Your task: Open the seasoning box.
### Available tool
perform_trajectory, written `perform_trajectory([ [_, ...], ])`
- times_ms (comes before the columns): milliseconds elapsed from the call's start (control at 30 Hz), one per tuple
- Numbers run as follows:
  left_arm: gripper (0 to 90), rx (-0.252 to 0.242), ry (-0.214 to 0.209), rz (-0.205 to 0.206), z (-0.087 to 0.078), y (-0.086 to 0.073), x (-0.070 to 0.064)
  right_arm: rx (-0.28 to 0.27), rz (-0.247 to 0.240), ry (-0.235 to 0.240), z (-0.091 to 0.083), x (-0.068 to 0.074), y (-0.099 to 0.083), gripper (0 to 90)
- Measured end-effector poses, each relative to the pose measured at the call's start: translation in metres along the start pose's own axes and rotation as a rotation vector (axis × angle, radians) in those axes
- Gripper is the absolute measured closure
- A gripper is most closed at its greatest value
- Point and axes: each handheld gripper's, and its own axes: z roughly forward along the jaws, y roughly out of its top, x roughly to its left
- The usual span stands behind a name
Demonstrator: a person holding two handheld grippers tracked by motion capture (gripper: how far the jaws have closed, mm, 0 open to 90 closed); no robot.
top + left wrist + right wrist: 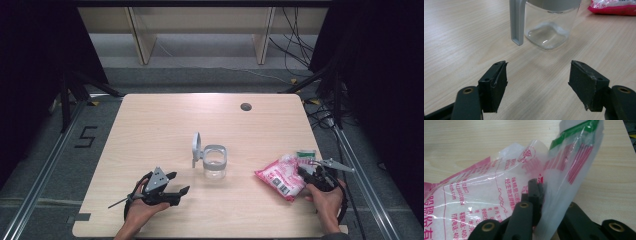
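Nearest the lens in the right gripper view, your right tool [536,192] is clenched on the upper edge of the pink-and-white bag [486,195], jaws pinching thin clear film just below the green strip [576,132]. That is a slim hold: only plastic is caught, and the weight of the white granules sits lower down, so I'd judge a quick lift could let the film slide out or stretch. From the high view the bag [280,176] lies on the worktop [165,120] at your right, well apart from the clear jar [215,163] in the middle.

Your left tool [172,186] is released, jaws spread wide and hovering just short of the jar [549,27], holding nothing. The jar looks empty and light, with its grey lid [196,146] flipped up beside the mouth. If you tip the bag before that jar is steadied, a nudge may shove or topple it, and granules would scatter across the worktop. Watch the raised lid too; the bag's corner could snag on it.
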Motion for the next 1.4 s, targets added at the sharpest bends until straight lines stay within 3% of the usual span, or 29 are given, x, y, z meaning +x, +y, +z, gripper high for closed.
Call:
perform_trajectory([
  [33,30.0,-0.004,-0.001,0.001,0.0,0.0,0.0,0.0,-0.002,0.021,0.0,0.0,0.0,87.6],
  [67,30.0,-0.004,0.0,0.0,0.0,0.0,0.0,0.006,0.017,-0.009,0.0,0.003,0.0,89.8],
  [133,30.0,0.002,0.0,0.004,0.0,0.0,0.0,0.009,0.015,-0.007,0.0,0.004,0.001,90.0],
  [200,30.0,0.002,0.004,0.003,0.0,0.0,0.0,0.006,-0.027,0.027,0.0,0.001,0.002,90.0],
  [267,30.0,0.004,0.005,0.005,-0.001,0.0,0.0,-0.004,-0.04,0.016,0.0,0.002,0.003,90.0],
  [300,30.0,0.006,0.007,0.01,-0.001,0.0,0.0,-0.004,-0.003,0.002,0.0,0.006,0.002,90.0],
  [333,30.0,0.0,-0.003,0.005,-0.001,0.001,0.0,-0.008,-0.01,0.004,-0.001,0.007,0.003,90.0],
  [367,30.0,-0.001,-0.004,0.026,-0.001,0.001,0.001,-0.014,-0.026,0.008,-0.002,0.007,0.004,90.0],
  [400,30.0,-0.007,-0.004,0.018,0.0,0.001,0.001,-0.022,-0.066,0.019,-0.002,0.005,0.005,90.0],
  [433,30.0,-0.007,-0.004,0.018,0.0,0.001,0.001,-0.03,-0.021,0.012,-0.003,0.01,0.005,90.0],
  [467,30.0,0.001,0.001,0.022,-0.001,0.001,0.001,-0.044,-0.078,0.025,-0.003,0.006,0.006,90.0],
  [500,30.0,0.0,0.001,0.004,-0.001,0.001,0.0,-0.054,-0.027,0.018,-0.005,0.011,0.006,90.0],
  [533,30.0,0.0,0.004,0.004,-0.001,0.001,0.0,-0.077,-0.087,0.026,-0.004,0.008,0.008,90.0],
  [667,30.0,-0.001,-0.002,0.005,-0.001,0.001,0.0,-0.113,-0.108,0.026,-0.008,0.014,0.01,90.0],
  [700,30.0,-0.002,-0.001,0.005,-0.001,0.001,0.0,-0.117,-0.077,0.033,-0.01,0.018,0.01,90.0],
  [800,30.0,0.001,0.001,0.004,-0.001,0.001,-0.001,-0.162,-0.114,0.058,-0.014,0.022,0.014,90.0],
  [833,30.0,0.003,0.003,0.007,-0.001,0.001,-0.001,-0.168,-0.093,0.056,-0.018,0.028,0.014,90.0],
  [867,30.0,0.002,0.001,0.029,-0.001,0.001,0.001,-0.185,-0.118,0.062,-0.02,0.03,0.016,90.0],
  [900,30.0,0.002,0.0,0.002,0.0,0.001,-0.001,-0.203,-0.152,0.071,-0.021,0.033,0.018,90.0],
  [1033,29.9,0.003,0.003,0.008,-0.001,0.0,-0.001,-0.22,-0.178,0.078,-0.027,0.045,0.022,90.0],
  [1067,30.0,0.003,0.002,0.008,-0.001,0.001,-0.001,-0.217,-0.154,0.092,-0.028,0.049,0.022,90.0],
  [1100,30.0,0.001,0.0,0.028,-0.001,0.001,0.001,-0.231,-0.194,0.104,-0.029,0.047,0.024,90.0],
  [1133,30.0,0.004,0.003,0.021,-0.001,0.001,0.001,-0.236,-0.2,0.102,-0.03,0.048,0.024,90.0],
  [1167,30.0,0.006,0.007,0.008,-0.001,0.0,0.0,-0.229,-0.163,0.12,-0.033,0.052,0.024,90.0],
  [1200,30.0,0.006,0.006,0.007,-0.001,0.0,0.0,-0.249,-0.19,0.12,-0.034,0.053,0.026,90.0],
  [1267,30.0,0.004,0.005,0.004,-0.001,0.001,0.0,-0.245,-0.165,0.139,-0.037,0.059,0.027,90.0],
  [1367,29.9,0.001,-0.002,0.001,0.0,0.0,-0.001,-0.283,-0.214,0.153,-0.039,0.064,0.032,90.0],
  [1400,29.9,0.0,-0.003,0.0,0.0,0.0,-0.001,-0.278,-0.201,0.165,-0.04,0.067,0.032,90.0],
])
